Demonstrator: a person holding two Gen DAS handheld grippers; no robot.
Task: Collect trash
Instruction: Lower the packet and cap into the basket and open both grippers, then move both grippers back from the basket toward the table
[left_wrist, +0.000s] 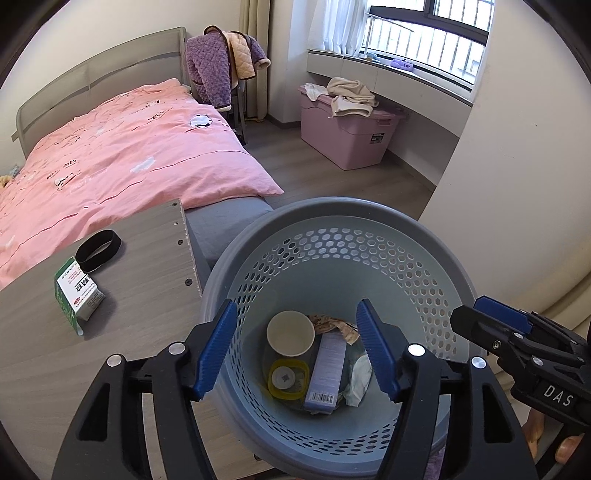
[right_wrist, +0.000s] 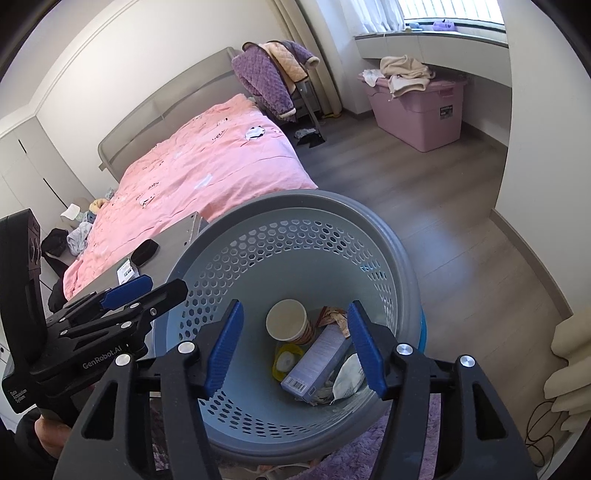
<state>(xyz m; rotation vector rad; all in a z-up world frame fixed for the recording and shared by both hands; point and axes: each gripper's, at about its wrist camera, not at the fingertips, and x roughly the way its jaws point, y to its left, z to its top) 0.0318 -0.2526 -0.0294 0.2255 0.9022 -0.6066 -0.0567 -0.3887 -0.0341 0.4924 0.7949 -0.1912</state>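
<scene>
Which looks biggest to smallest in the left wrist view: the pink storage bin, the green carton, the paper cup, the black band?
1. pink storage bin, though farthest away.
2. green carton.
3. black band and paper cup: too alike to rank, and the cup sits deeper in the basket.

My blue ribbed rubbery fingers (left_wrist: 218, 347) look matt. The grey perforated plastic bin (left_wrist: 369, 221) is smooth, holding a white paper cup (left_wrist: 290, 333) and a glossy lavender cardboard box (left_wrist: 327, 369). The pale wood-grain bench (left_wrist: 140, 266) is matt; the pink cloth duvet (left_wrist: 129, 155) is creased.
</scene>
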